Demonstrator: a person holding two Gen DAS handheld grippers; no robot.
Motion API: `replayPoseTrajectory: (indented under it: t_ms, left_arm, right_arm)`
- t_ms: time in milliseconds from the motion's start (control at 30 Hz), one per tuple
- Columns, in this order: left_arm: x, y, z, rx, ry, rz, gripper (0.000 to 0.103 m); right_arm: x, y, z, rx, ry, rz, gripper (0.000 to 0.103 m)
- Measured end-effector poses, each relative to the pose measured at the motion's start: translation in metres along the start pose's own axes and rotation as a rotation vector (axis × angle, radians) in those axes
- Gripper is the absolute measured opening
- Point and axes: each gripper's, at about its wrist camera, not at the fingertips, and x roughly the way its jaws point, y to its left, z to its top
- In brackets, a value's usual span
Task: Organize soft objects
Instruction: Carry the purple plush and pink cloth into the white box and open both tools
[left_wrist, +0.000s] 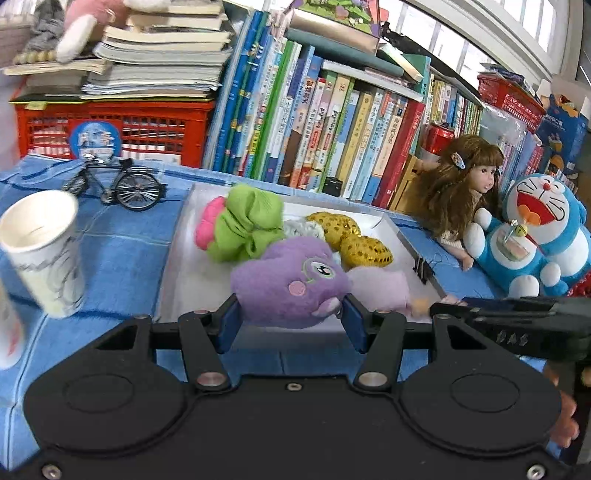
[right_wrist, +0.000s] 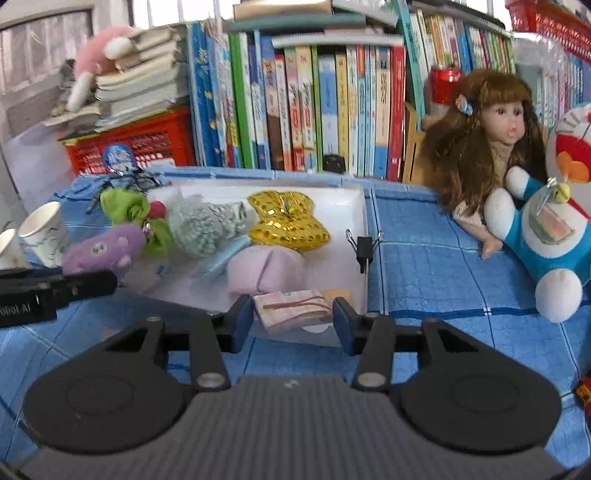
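Both grippers were carrying something toward the tray, looked like. Left gripper (left_wrist: 291, 314) had its blue pads pinching the purple plush (left_wrist: 288, 280) by the sides, holding it over the near edge of the white tray (left_wrist: 181, 273), so I'd guess that one was about to get dropped in with the rest. Right gripper (right_wrist: 293, 317) was clamped on a small pink striped fabric piece (right_wrist: 291, 306), also right at the tray's near rim, probably for the same reason.

Going down in size: the blue checked tablecloth (right_wrist: 443, 258) covered everything, and the tray sat in the middle of it as the collection spot. Inside it were a green bow-like cloth (left_wrist: 251, 221), a knitted mint thing (right_wrist: 207, 229), a gold sequin heart pouch (right_wrist: 288, 221) and a pale lilac pouch (right_wrist: 266, 273), all bunched together. A binder clip (right_wrist: 364, 247) was clipped on the tray's right wall, maybe holding the corner together.

Off to the side, paper cups (right_wrist: 44, 232) stood outside the tray; not soft, so that figures.
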Motion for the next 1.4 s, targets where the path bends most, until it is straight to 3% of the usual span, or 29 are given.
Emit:
replayPoseTrajectory:
  t_ms: [233,633,800,933,1167,1400]
  left_arm:
    - [0.046,0.001,0.013,0.005,0.093,0.027,0.054]
    - [0.081,-0.005,0.023,0.068,0.068,0.090,0.055]
    - [0.081,-0.006,0.017,0.090,0.072,0.073,0.057]
    - [0.078,-0.007,0.014,0.087,0.066,0.074,0.058]
    - [0.064,-0.004,0.012,0.075,0.036,0.082,0.077]
    - [0.040,-0.004,0.005,0.086,-0.001,0.076,0.082]
  right_arm:
    - [0.042,-0.006,0.016,0.059,0.087,-0.012,0.052]
    - [0.082,-0.011,0.036,0.139,0.116,-0.014,0.052]
    - [0.084,-0.010,0.030,0.126,0.128,-0.011,0.053]
    - [0.081,-0.009,0.027,0.112,0.121,-0.003,0.058]
    - [0.074,-0.011,0.026,0.127,0.101,0.024,0.072]
    - [0.058,-0.011,0.021,0.130,0.056,0.052,0.085]
